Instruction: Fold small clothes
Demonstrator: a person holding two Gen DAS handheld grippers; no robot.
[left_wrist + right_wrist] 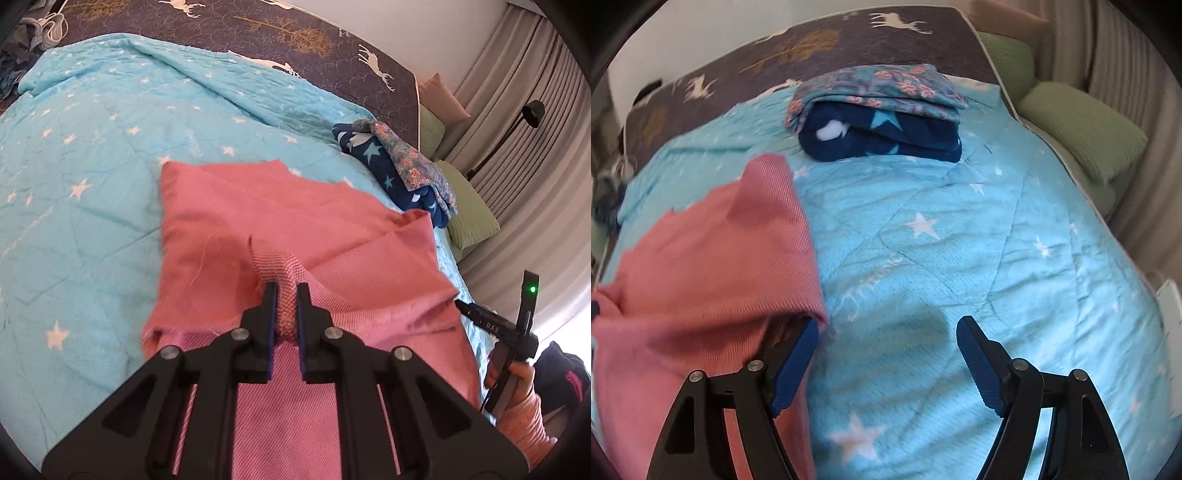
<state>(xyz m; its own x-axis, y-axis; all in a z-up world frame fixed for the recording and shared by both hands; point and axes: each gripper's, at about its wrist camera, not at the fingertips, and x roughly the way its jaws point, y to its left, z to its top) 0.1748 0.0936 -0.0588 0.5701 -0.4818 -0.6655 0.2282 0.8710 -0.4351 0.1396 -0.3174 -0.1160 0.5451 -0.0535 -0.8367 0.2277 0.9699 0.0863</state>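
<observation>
A pink woven cloth (258, 218) lies partly folded on the light blue star quilt (92, 147). My left gripper (286, 291) is shut on a raised pinch of that cloth near its front edge. In the right wrist view the same pink cloth (701, 258) covers the left side, and my right gripper (886, 328) stands open over bare quilt just right of the cloth's edge, nothing between its fingers. Its left finger (798, 354) sits close beside the cloth's corner. The right gripper's body and the hand (517, 373) holding it show at the right edge of the left wrist view.
A folded stack, floral cloth on a navy star fleece (882, 125), rests at the quilt's far side (399, 166). Green cushions (1082, 125) lie off the bed's right edge. A dark deer-print cover (258, 33) spans the back. A black floor lamp (532, 110) stands by the curtains.
</observation>
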